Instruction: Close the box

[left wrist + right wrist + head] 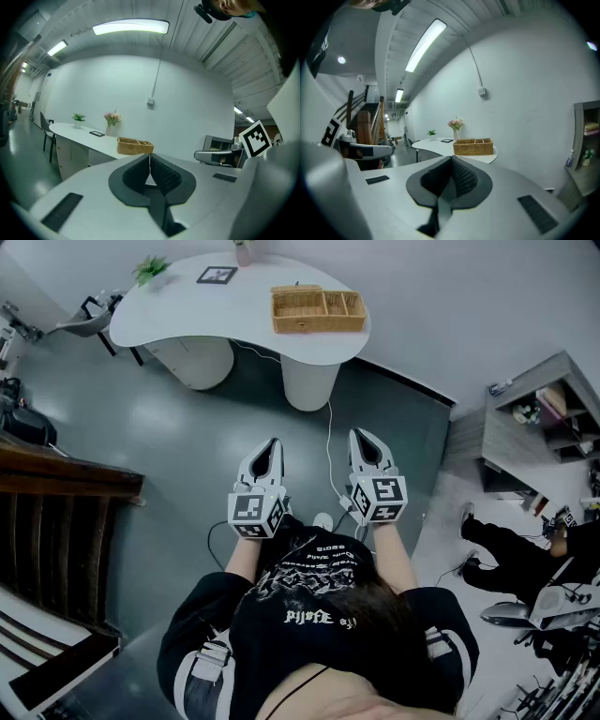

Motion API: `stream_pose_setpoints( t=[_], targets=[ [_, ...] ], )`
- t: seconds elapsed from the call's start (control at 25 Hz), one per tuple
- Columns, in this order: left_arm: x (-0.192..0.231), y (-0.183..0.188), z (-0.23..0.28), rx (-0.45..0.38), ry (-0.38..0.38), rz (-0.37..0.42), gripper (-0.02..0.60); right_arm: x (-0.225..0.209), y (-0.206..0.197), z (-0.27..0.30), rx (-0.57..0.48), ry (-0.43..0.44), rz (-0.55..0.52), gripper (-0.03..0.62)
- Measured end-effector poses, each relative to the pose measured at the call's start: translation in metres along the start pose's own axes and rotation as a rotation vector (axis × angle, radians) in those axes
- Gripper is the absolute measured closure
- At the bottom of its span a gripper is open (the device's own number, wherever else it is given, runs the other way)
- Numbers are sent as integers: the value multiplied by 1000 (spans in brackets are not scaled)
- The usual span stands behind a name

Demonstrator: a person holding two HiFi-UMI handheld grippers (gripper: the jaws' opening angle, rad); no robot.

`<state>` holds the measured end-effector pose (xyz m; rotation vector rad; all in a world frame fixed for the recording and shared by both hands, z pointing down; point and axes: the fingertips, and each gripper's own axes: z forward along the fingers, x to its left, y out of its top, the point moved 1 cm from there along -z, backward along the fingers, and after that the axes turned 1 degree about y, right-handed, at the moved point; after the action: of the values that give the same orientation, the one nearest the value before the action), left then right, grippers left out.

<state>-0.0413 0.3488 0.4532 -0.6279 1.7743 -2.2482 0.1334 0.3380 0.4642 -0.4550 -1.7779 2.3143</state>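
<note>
Stage: not begun, as I judge it; nothing touches the box (317, 309) and both grippers are well apart from it.

Box: a wicker box standing near the right end of the white desk (187, 306), upright, its inner compartments open to view from above. A narrow strip shows along its far edge; whether that is a lid folded back I cannot tell.

Left gripper: the left gripper (274, 442) is clenched with nothing in it; in the left gripper view its ribbed pads meet at the tips and only the distant box shows past them.

Right gripper: the right gripper (359, 435) is likewise clenched on nothing, pads together, aimed toward the desk.

Position: the person stands on the grey floor (169, 427), with open floor between the grippers and the desk; both grippers are held side by side in front of the body.

Other things on desk: a potted plant (150, 268) and a small frame (217, 275) toward the left end, well clear of the box.

Left to do: all of it, by my reading: walk up to the desk, find the lid or flaps, and bring them down over the compartments.
</note>
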Motion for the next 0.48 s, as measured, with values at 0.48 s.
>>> stream_pose_setpoints(
  t=[0.48],
  targets=[
    [37, 0, 1, -16, -1, -15, 555, 14, -2, 20, -12, -47, 42, 569]
  ],
)
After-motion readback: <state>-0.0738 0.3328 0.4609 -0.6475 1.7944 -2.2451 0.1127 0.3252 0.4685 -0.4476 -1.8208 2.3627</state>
